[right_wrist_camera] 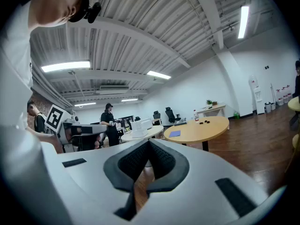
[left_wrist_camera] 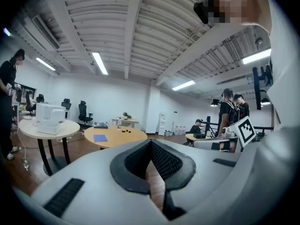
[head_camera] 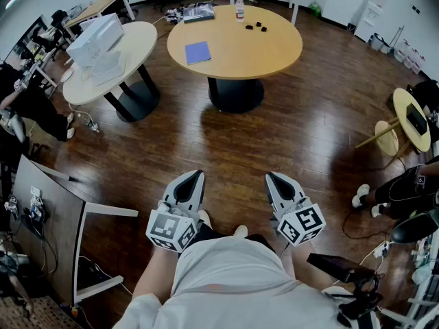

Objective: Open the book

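Step in hand: as I judge it, the approach; the book is untouched and the opening itself has not begun
Left gripper (head_camera: 195, 177): I hold it low in front of my waist, pointing ahead, its jaws pressed together with nothing between them
Right gripper (head_camera: 271, 179): level beside the left one, jaws likewise closed tip to tip and empty
Book (head_camera: 197, 52): a thin blue volume lying flat and closed on the round wooden surface (head_camera: 274, 64), towards its left edge, well apart from both grippers
Also on that surface: a bottle (head_camera: 239, 9) at the far rim and a few small dark items (head_camera: 256, 26) near it, all clear of the book
Ground between: a stretch of bare wooden floor (head_camera: 226, 139) separates me from the surface
Next move calls for: walking up until the book is within reach, then parting the jaws of one gripper to catch the cover's free edge, which I judge may be hard to lift off the pages
Second gripper's likely job: steadying the book so it does not slide while the cover is lifted
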{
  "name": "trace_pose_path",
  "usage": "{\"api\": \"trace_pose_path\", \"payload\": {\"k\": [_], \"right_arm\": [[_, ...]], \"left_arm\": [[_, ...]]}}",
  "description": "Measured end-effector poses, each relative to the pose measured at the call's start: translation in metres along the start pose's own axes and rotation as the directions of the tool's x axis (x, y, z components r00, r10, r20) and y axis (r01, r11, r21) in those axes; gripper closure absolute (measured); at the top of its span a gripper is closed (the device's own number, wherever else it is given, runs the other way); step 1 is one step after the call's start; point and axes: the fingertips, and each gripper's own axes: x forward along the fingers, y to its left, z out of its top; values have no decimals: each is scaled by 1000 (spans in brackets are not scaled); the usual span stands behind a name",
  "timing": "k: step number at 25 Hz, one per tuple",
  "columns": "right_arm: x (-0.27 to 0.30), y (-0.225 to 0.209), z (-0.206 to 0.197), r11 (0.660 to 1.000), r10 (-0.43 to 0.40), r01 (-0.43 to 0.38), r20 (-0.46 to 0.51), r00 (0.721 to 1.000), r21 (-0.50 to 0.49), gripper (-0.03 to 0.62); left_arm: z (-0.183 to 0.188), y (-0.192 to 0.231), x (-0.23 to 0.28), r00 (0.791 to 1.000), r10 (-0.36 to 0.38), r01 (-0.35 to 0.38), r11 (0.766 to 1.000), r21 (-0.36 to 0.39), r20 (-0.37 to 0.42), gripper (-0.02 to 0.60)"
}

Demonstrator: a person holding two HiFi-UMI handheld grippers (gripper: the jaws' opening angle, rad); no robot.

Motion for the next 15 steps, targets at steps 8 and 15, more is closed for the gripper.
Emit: {"api": "trace_pose_path", "payload": {"k": [8,15], "right_arm": [[1,-22,-9,1000,-17,18,-39,999,16,600],[25,-47,-4,999,-45,45,-57,997,8,600]], "left_arm": [[-8,2,27,1000,-14,14,1000,-12,-12,571],[0,22,63,999,-39,39,999,-28,0,571]]}}
